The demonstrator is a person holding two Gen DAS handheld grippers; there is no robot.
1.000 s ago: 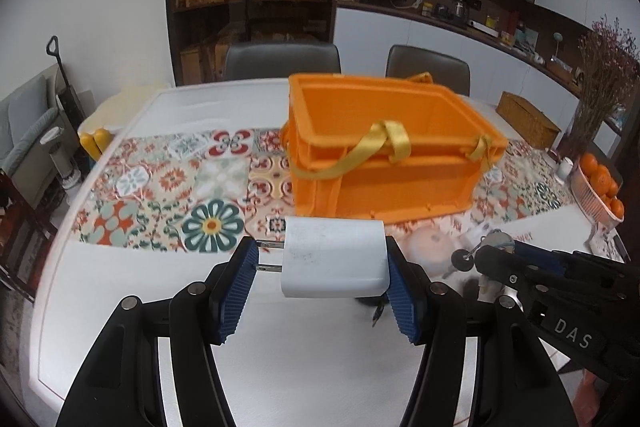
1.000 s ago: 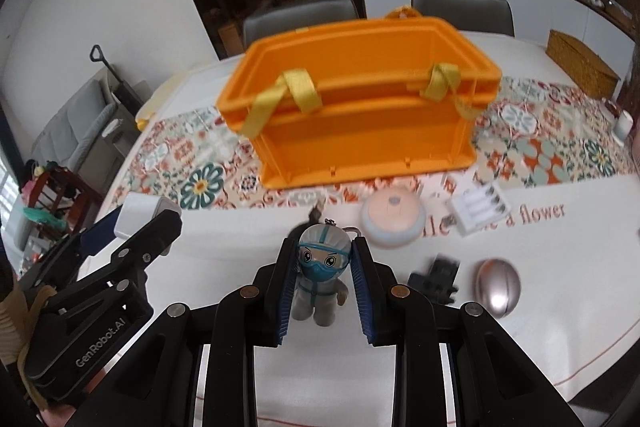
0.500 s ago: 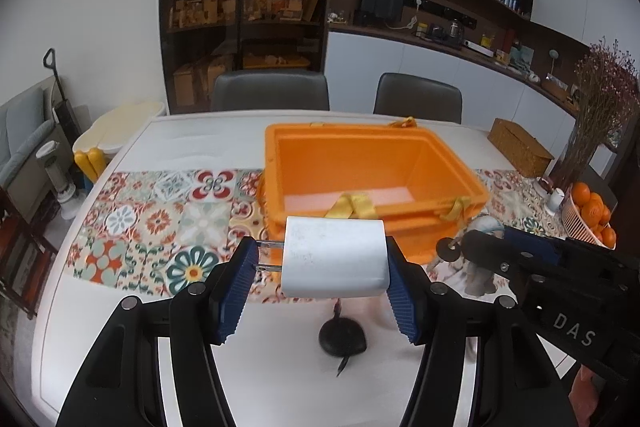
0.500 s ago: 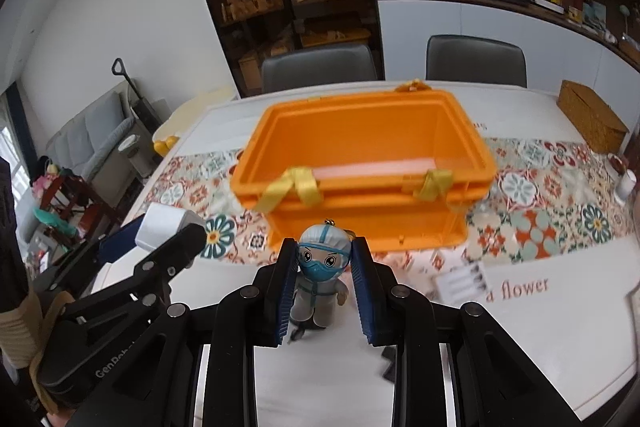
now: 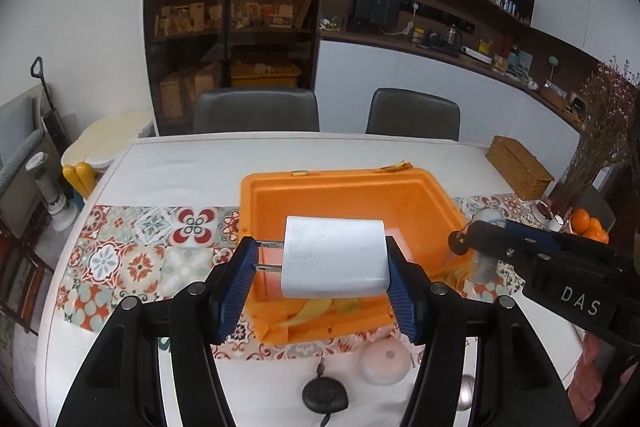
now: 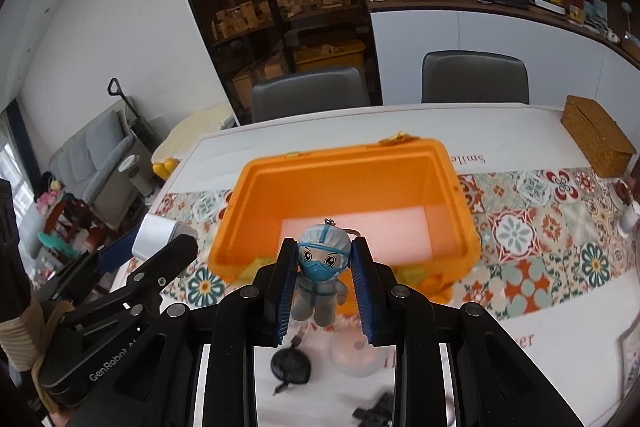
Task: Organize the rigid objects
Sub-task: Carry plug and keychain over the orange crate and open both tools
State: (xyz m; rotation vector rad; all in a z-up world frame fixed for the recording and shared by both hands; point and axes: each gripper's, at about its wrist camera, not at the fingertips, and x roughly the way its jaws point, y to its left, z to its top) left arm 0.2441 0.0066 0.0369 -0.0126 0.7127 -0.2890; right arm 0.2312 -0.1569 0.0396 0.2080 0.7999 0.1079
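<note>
An open orange plastic bin (image 5: pixel 424 203) (image 6: pixel 256 203) with yellow straps stands on the patterned table runner. My left gripper (image 5: pixel 322 269) is shut on a white wall charger (image 5: pixel 334 257), prongs pointing left, held above the bin's near edge. The charger also shows at the left of the right wrist view (image 6: pixel 154 237). My right gripper (image 6: pixel 324 281) is shut on a small figurine keychain in a white suit and blue mask (image 6: pixel 322 273), held above the bin's near wall. The bin's floor looks bare.
On the white table in front of the bin lie a black rounded object (image 5: pixel 324 395) (image 6: pixel 290 365), a pale pink round puck (image 5: pixel 386 361) (image 6: pixel 356 353), a silver ball (image 5: pixel 464 397) and a black part (image 6: pixel 376 411). A wicker box (image 6: pixel 596 135), oranges (image 5: pixel 590 225) and two chairs stand beyond.
Both grippers have risen and moved forward with their objects. The view now looks down into the bin, and the loose table items have dropped to the bottom of the frames.
</note>
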